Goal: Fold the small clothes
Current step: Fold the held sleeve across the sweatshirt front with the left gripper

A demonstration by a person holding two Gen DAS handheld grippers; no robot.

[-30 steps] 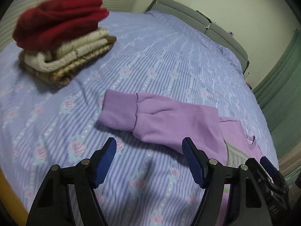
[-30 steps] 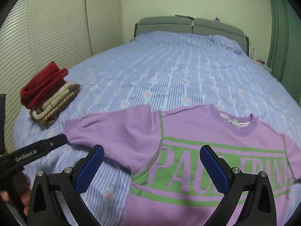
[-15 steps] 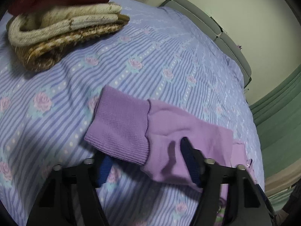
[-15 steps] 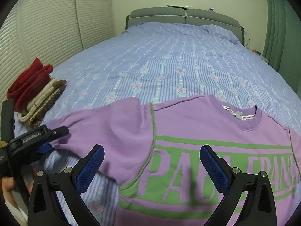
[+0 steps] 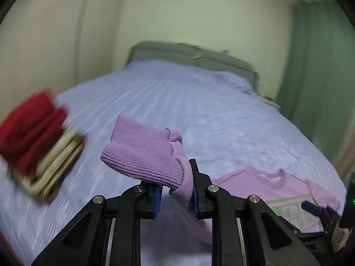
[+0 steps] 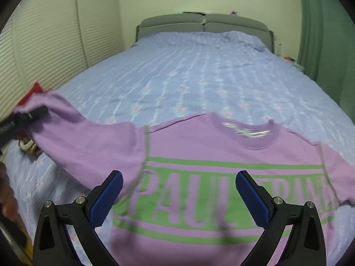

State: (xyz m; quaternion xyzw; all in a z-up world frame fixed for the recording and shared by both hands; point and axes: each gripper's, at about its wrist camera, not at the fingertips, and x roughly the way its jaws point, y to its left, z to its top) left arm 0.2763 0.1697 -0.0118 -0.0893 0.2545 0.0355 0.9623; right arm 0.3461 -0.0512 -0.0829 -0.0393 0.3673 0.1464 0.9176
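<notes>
A purple sweatshirt (image 6: 221,150) with green lettering lies face up on the bed. My left gripper (image 5: 176,196) is shut on the sweatshirt's sleeve cuff (image 5: 144,155) and holds it lifted above the bed. In the right wrist view the raised sleeve (image 6: 73,133) stretches up and left to the left gripper (image 6: 24,117). My right gripper (image 6: 177,197) is open and empty, hovering over the sweatshirt's chest. The sweatshirt's body also shows in the left wrist view (image 5: 277,188).
A stack of folded clothes (image 5: 37,146), red on top of cream and brown knits, sits on the left side of the blue striped bedspread (image 6: 199,77). A grey headboard (image 6: 204,24) is at the far end. A green curtain (image 5: 317,66) hangs at the right.
My left gripper went down to the sleeve cuff, shut on it and lifted it off the bed. The right gripper stayed open and moved slightly closer over the chest.
</notes>
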